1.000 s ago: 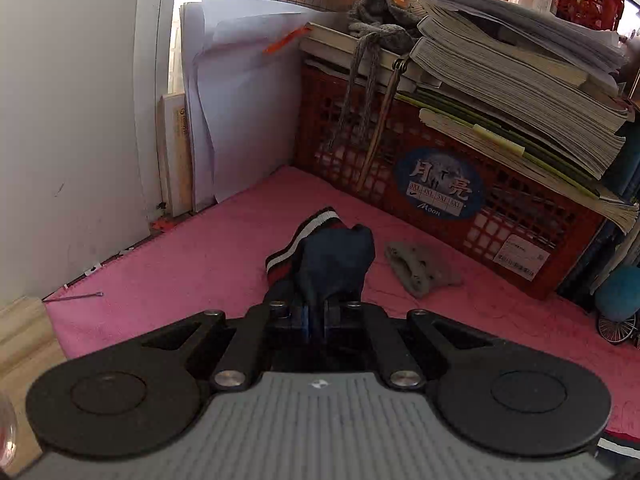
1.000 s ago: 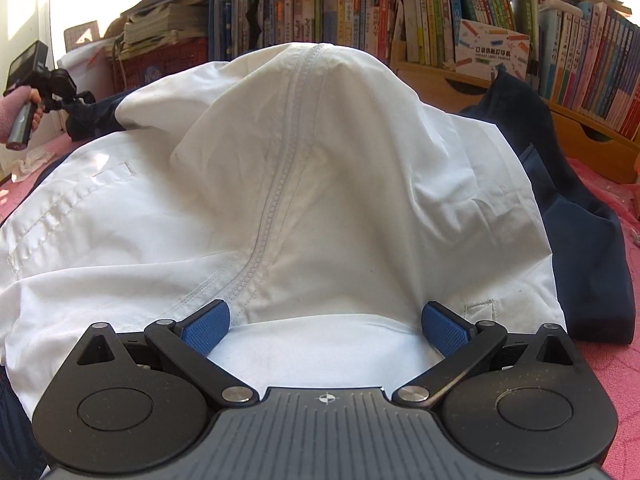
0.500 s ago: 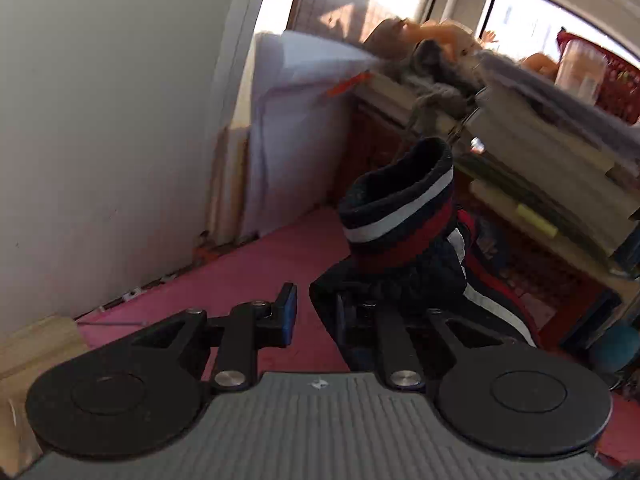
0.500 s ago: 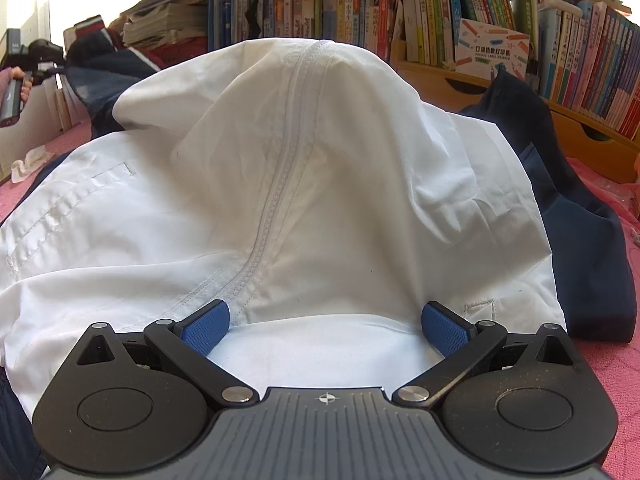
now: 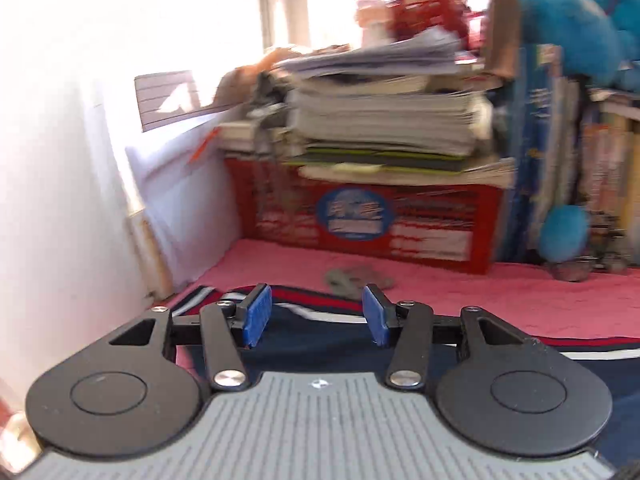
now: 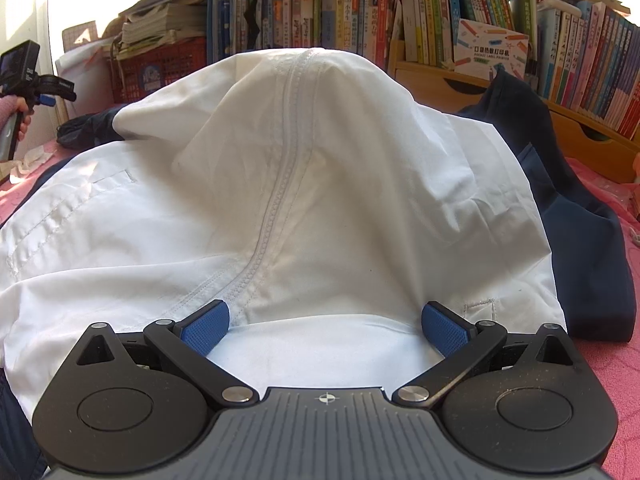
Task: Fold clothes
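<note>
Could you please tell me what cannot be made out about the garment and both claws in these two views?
- Left wrist view: motion blur smears the red crate label; unreadable.
- Left wrist view: the left claw is opening, pads clear of the navy sleeve beneath; the claw body hides the sleeve's near part.
- Right wrist view: the white jacket lining bulges up, hiding whatever lies behind.
- Right wrist view: the right claw stands open; its body hides the hem below.

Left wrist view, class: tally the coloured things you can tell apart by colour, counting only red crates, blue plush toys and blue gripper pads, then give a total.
Red crates: 2, the big red crate and the upper red basket
Blue plush toys: 2, the large blue plush and the small blue ball
Blue gripper pads: 2, left pad, right pad
Total: 6
</note>
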The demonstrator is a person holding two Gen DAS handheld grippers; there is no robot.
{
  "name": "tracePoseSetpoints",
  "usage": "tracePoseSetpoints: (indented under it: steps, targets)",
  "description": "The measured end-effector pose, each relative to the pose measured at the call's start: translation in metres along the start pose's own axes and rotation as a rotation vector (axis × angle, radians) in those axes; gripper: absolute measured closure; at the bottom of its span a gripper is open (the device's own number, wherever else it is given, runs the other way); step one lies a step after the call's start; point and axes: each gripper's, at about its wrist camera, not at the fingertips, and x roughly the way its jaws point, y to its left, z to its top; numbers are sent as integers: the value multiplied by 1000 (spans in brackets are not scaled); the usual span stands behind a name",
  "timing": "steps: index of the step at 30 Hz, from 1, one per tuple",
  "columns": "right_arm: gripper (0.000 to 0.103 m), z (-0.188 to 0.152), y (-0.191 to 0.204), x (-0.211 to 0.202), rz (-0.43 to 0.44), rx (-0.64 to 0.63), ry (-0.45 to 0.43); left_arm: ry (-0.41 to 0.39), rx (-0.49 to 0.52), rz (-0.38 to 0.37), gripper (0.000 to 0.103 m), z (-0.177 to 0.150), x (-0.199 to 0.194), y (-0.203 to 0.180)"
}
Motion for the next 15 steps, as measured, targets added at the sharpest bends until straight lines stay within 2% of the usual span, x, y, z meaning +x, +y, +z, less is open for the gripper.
tracePoseSetpoints:
  steps: [1,3,5,7,10,12,14,15]
  targets:
    - [0,0,0,0,-1,0,0,4,19,-79,48,-2,-9,-20]
    - [0,0,1,0,-2,1,0,14,56,-237,33,-5,-25,-60]
    - [0,0,1,0,-3,1,-1,57,100,-361,31,-20,-28,-101]
    - [0,0,1,-1,-3,2,-1,114,161,-412,31,-40,-24,-138]
    - [0,1,0,-1,-3,3,-2,200,235,-394,34,-71,-19,-174]
    - [0,1,1,-1,-6,1,-3,221,299,-356,29,-90,-12,-183]
    - [0,0,2,0,-8,-1,-5,156,342,-309,21,-98,-13,-178]
    - [0,0,2,0,-10,-2,-6,151,336,-270,19,-97,-11,-173]
